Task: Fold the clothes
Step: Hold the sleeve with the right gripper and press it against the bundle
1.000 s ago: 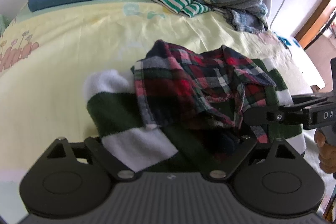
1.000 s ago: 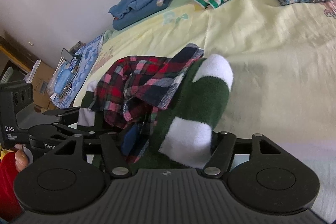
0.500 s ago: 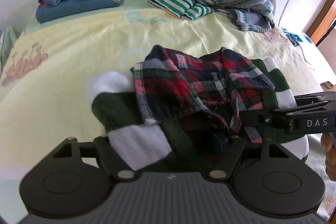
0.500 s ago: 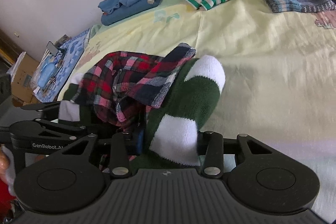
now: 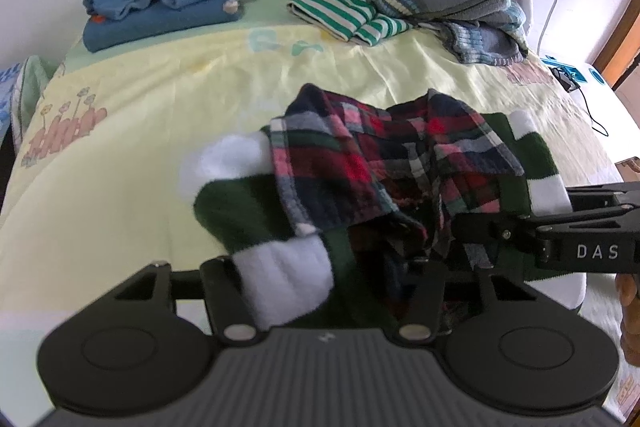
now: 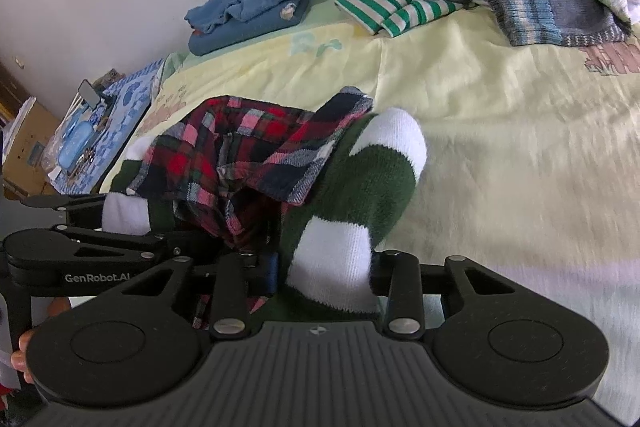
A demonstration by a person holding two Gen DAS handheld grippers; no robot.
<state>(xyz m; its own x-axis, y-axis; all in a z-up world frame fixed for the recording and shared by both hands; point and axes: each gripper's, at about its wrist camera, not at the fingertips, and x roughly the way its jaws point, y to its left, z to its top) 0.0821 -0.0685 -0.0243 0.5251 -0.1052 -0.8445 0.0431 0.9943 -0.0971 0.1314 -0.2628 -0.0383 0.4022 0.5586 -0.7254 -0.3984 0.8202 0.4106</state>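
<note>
On the yellow bed sheet [image 5: 152, 163] lies the green-white sweater [image 5: 248, 211] with plaid shirt [image 5: 360, 163]; both tongs, left [image 5: 328, 279] marked "GenRobot.AI", right [image 6: 316, 267] "DAS", have just been closing onto this bundle.

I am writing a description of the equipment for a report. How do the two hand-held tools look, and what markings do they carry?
Both are matte black. Seen from its own camera, the left tool has a ribbed dark grey body with two round discs and silver pivot screws on flat link arms; the right tool looks the same. From the side, white letters read "DAS" on the right one and "GenRobot.AI" on the left. No cables or sleeves show.
</note>
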